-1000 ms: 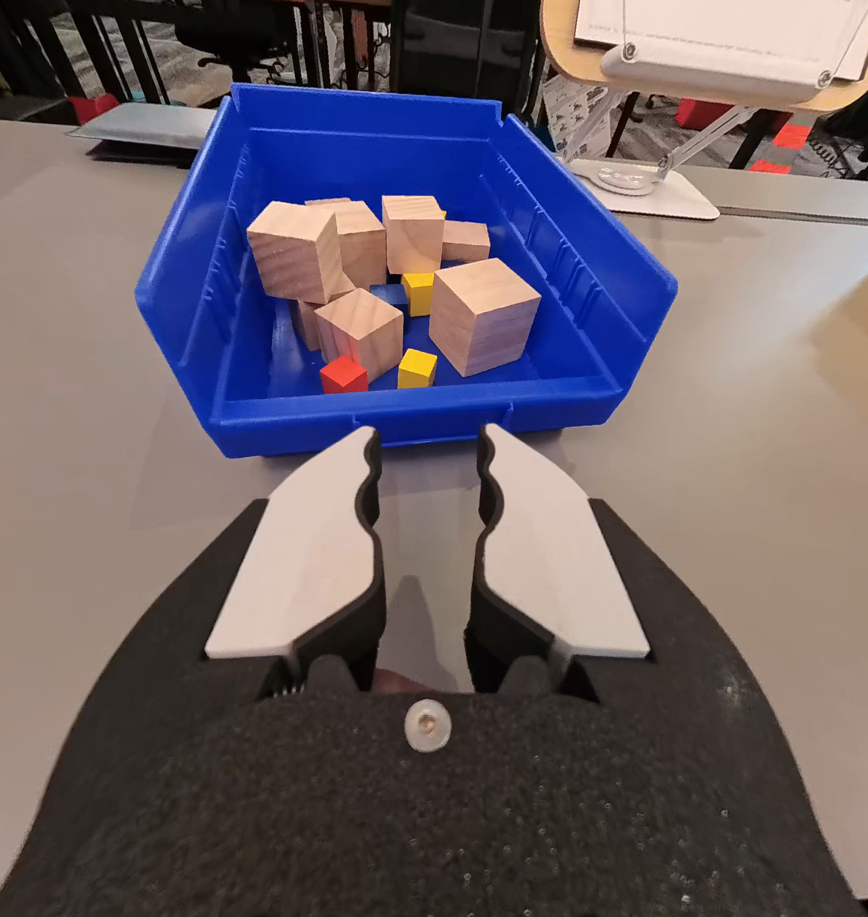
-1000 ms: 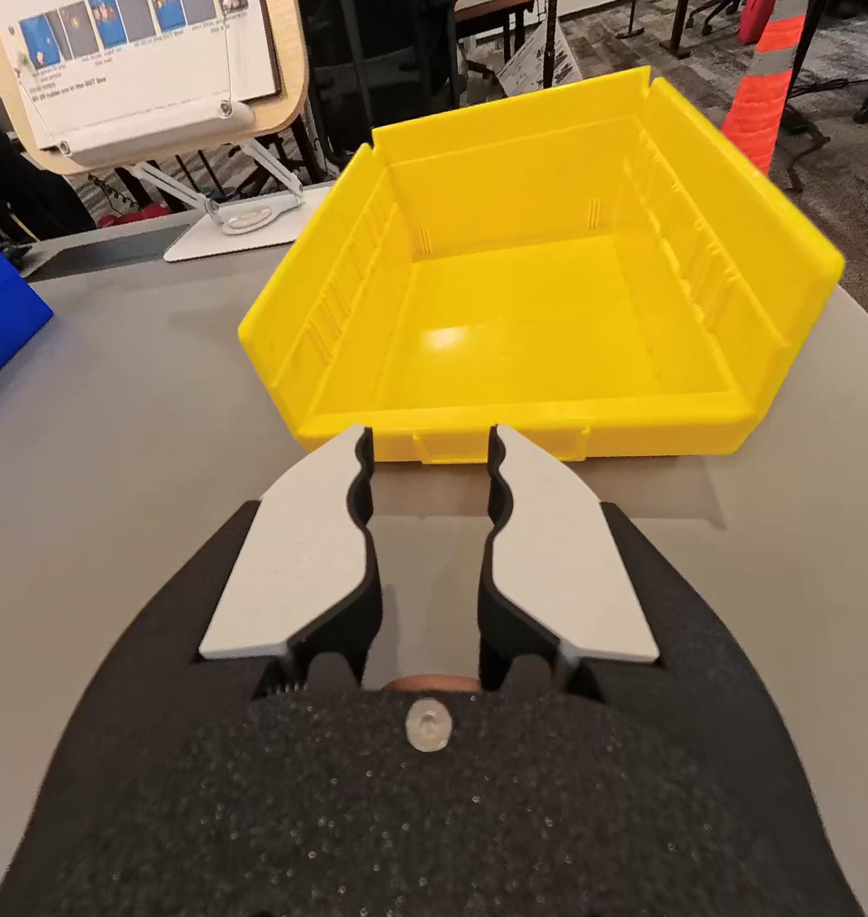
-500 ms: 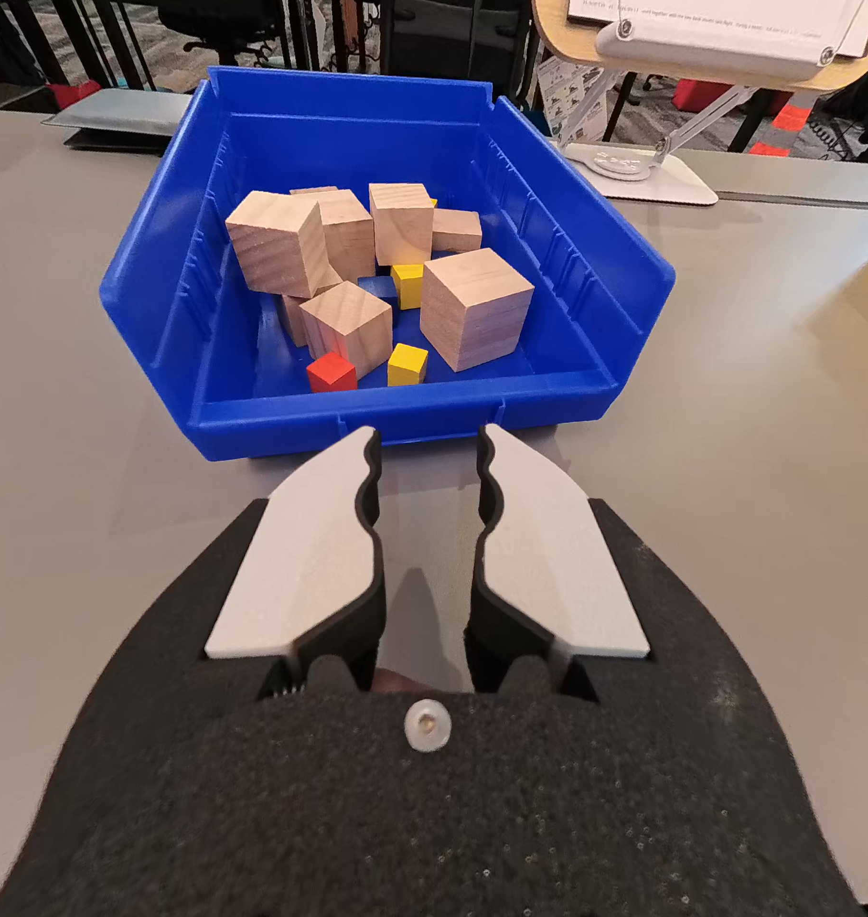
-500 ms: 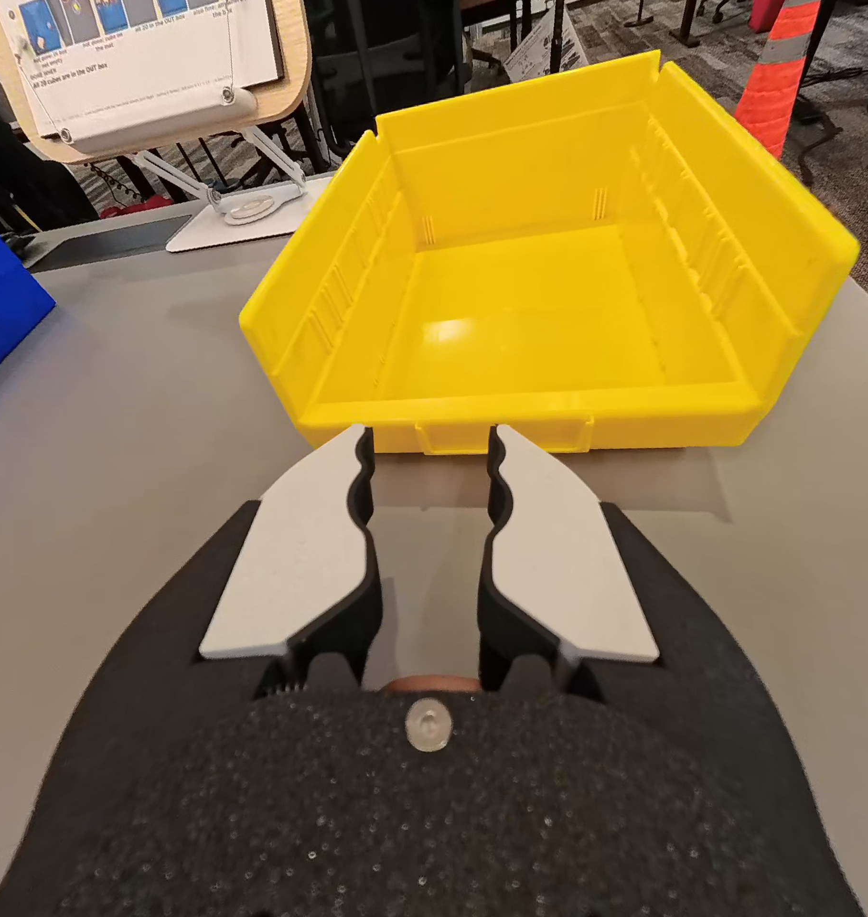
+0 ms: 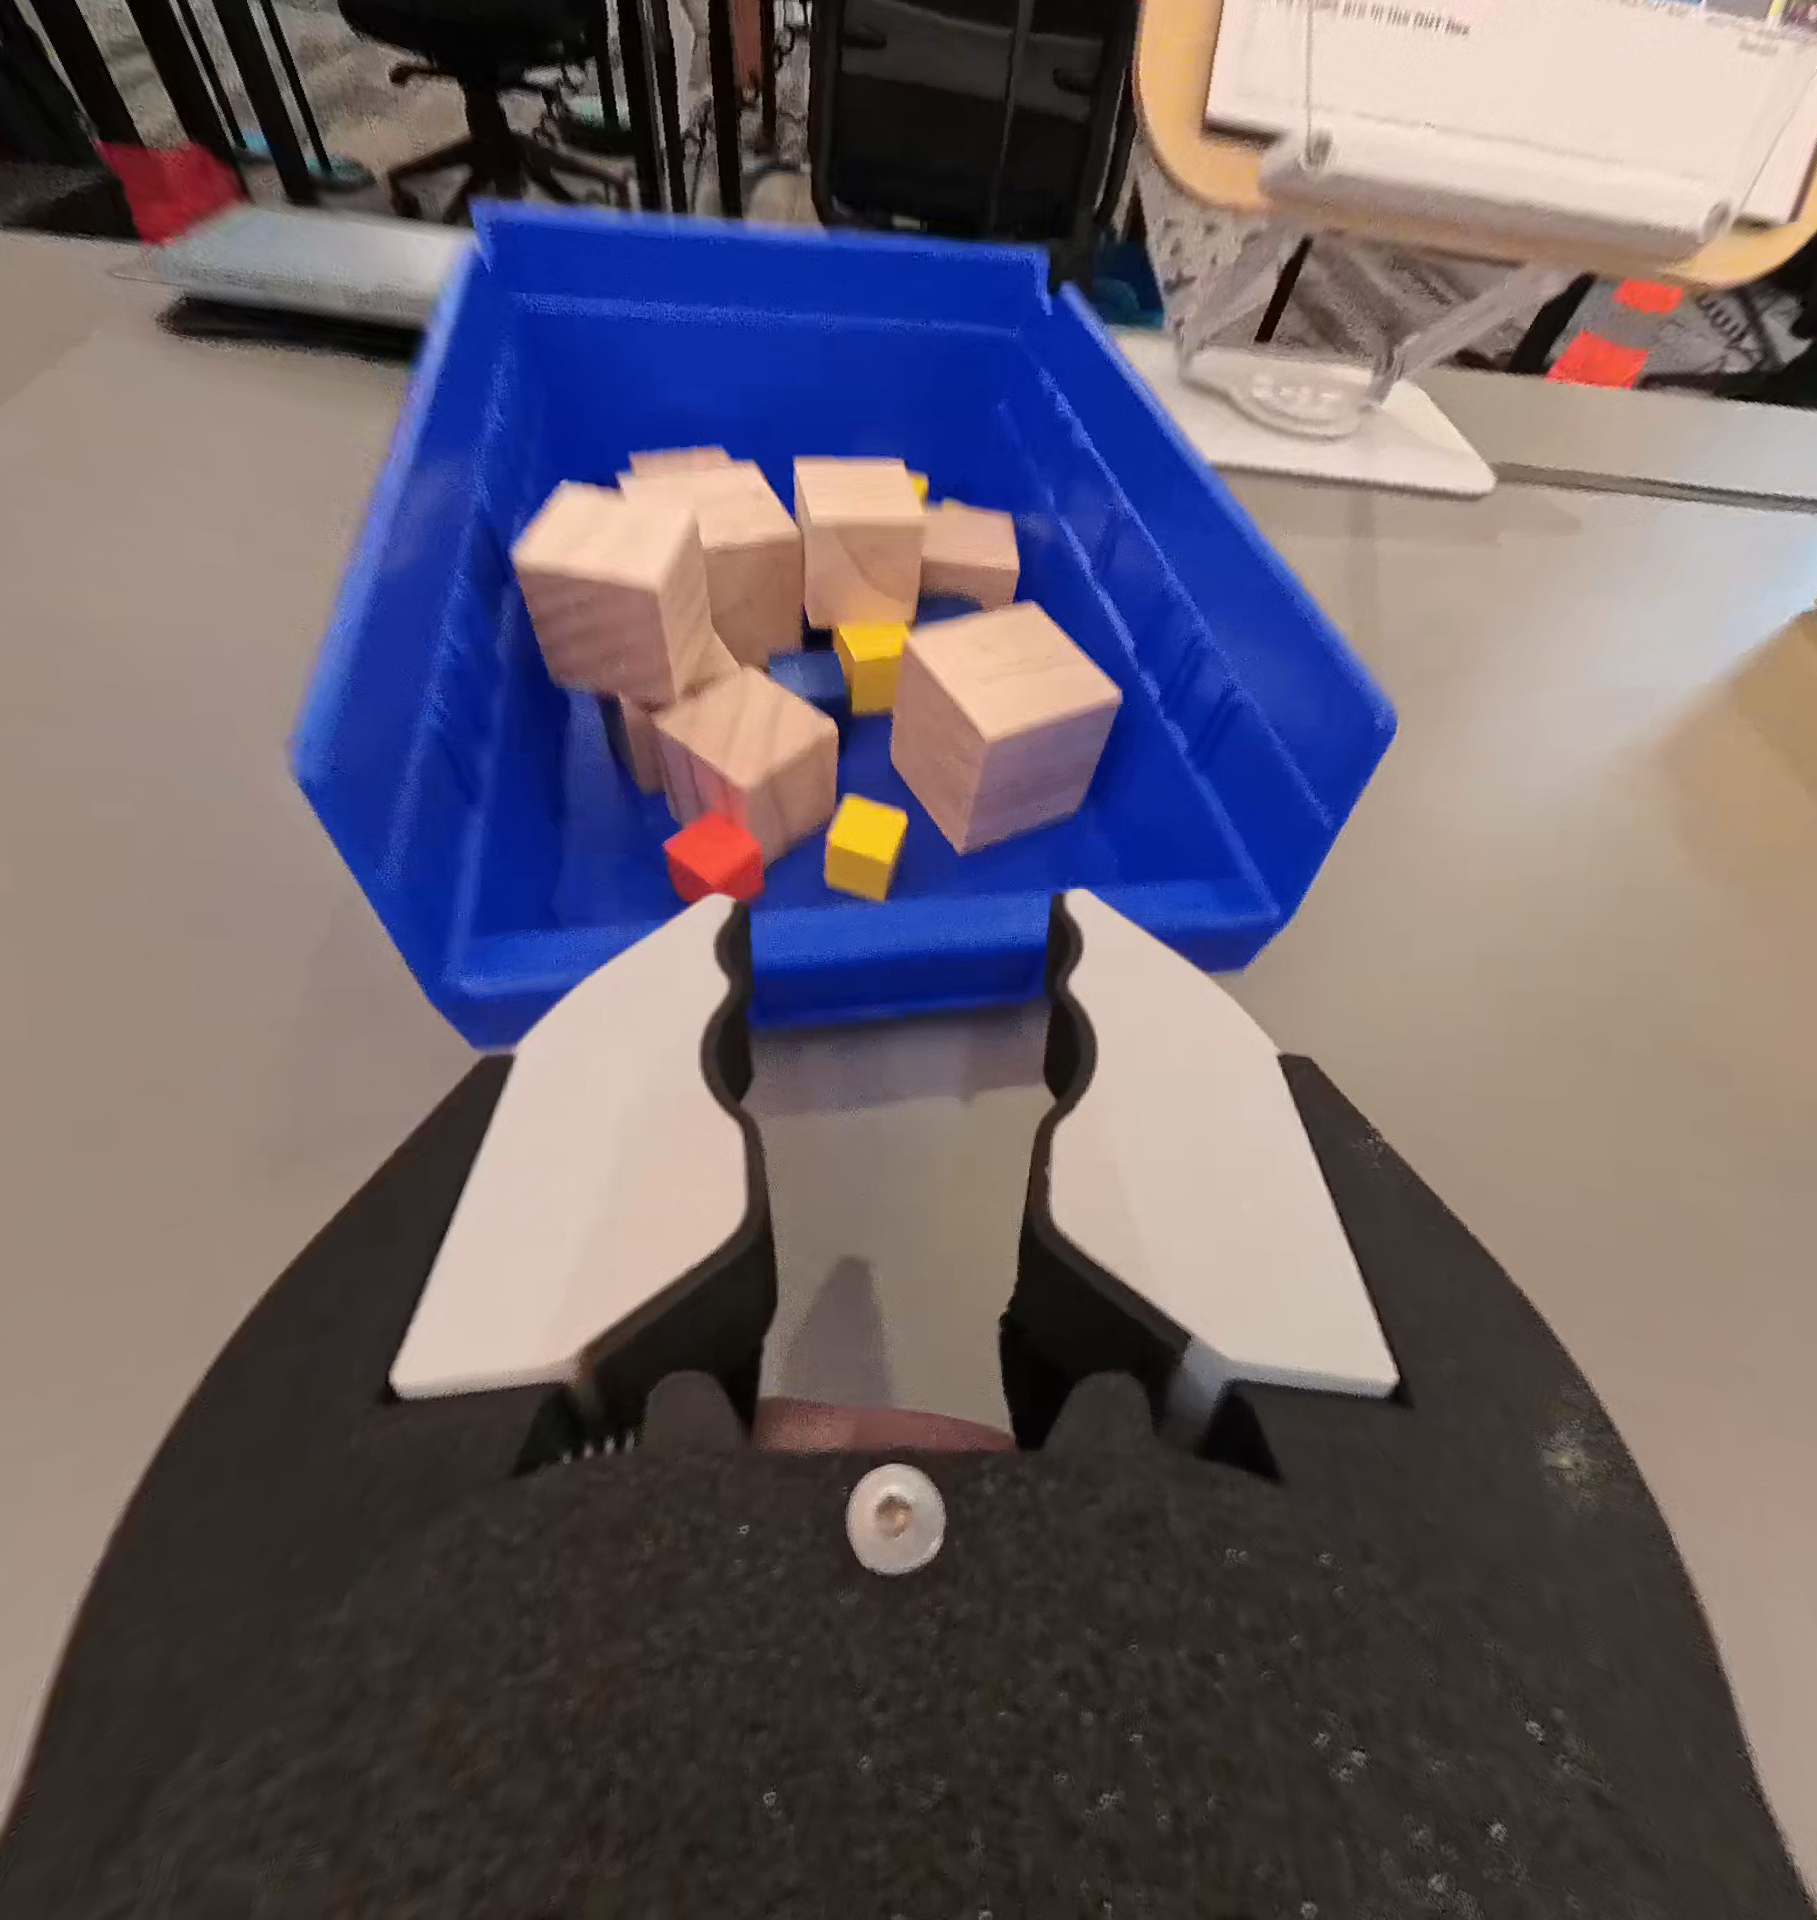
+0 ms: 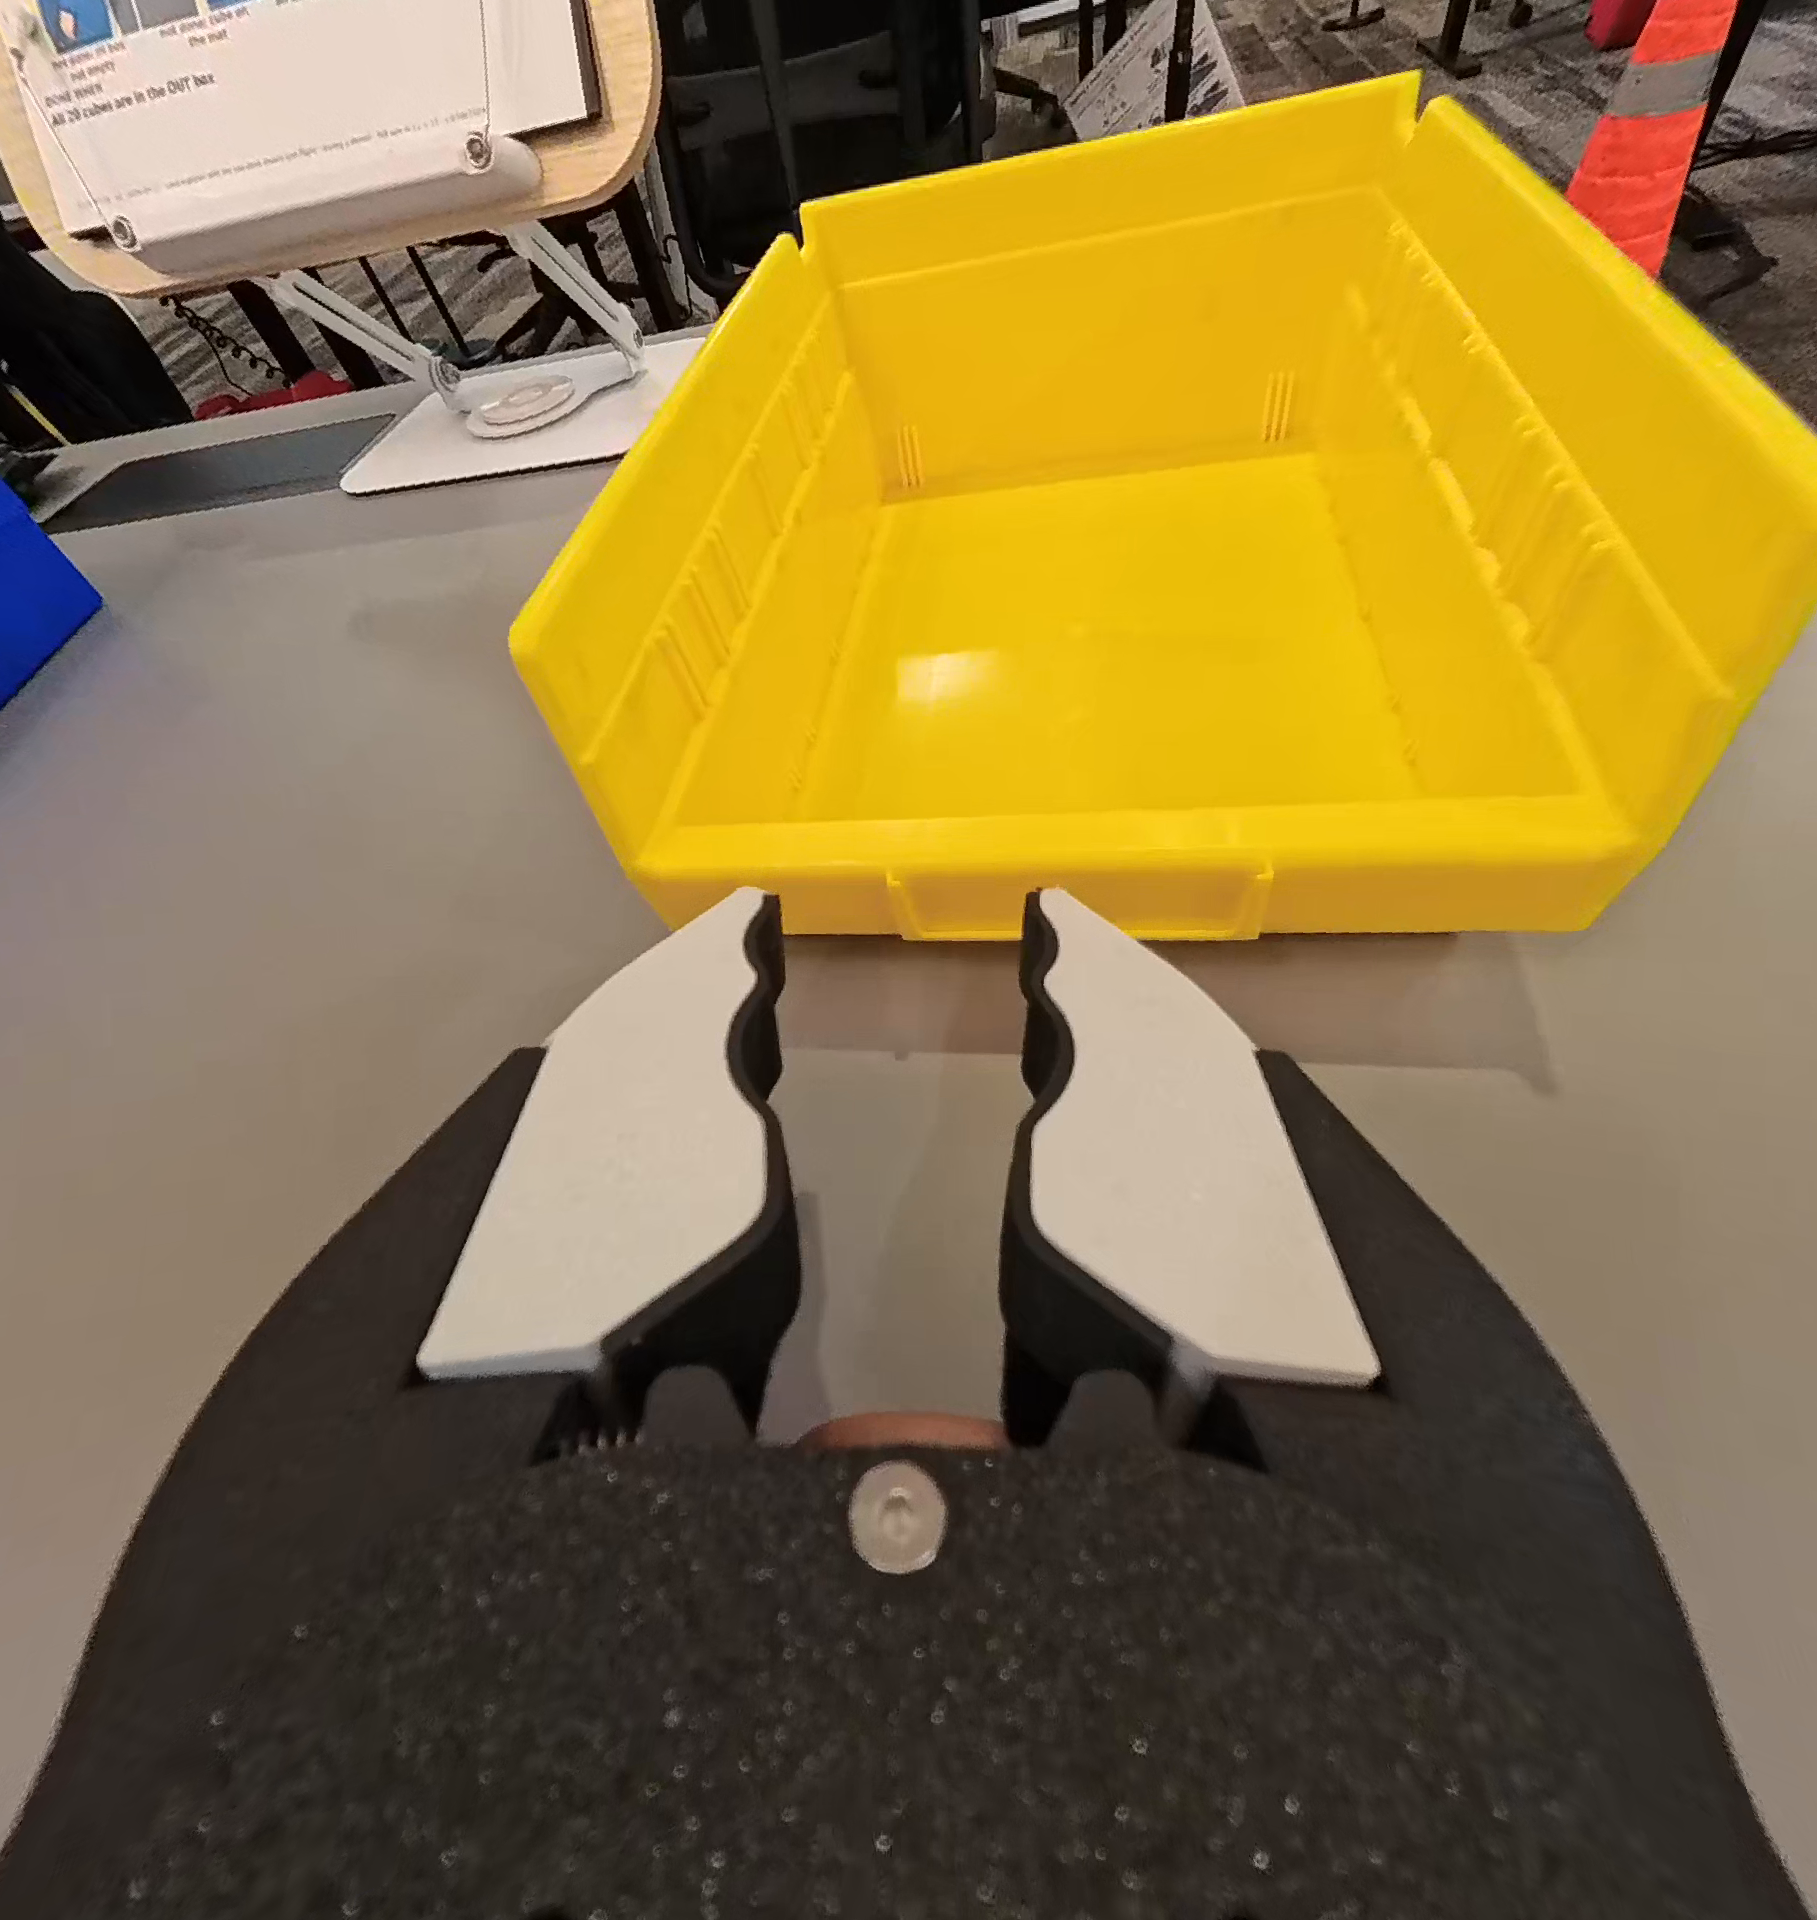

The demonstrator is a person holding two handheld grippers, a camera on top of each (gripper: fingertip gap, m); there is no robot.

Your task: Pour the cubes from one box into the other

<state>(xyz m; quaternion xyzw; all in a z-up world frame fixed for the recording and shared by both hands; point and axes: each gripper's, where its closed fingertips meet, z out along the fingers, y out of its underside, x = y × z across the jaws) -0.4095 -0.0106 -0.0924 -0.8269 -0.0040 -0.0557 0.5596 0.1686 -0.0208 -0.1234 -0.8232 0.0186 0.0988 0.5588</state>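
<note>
Grey table (image 5: 208, 1039) under us, our left gripper (image 5: 893, 935) spread wide and holding nothing, just near the blue box (image 5: 883, 956) of wooden cubes (image 5: 997, 727), our right gripper (image 6: 899, 925) likewise spread and unladen, near the yellow box (image 6: 1080, 894), clipboard stand (image 6: 509, 405) farther off at left.

Grey table (image 5: 1610, 831): bare surface. Far edge: white stand base (image 6: 530, 426) carrying a wooden-edged board (image 6: 364, 114) with a printed sheet. Far left: flat grey slab (image 5: 291, 275). Floor beyond, far right: orange cone (image 6: 1652, 114); office chair (image 5: 488, 114).
</note>
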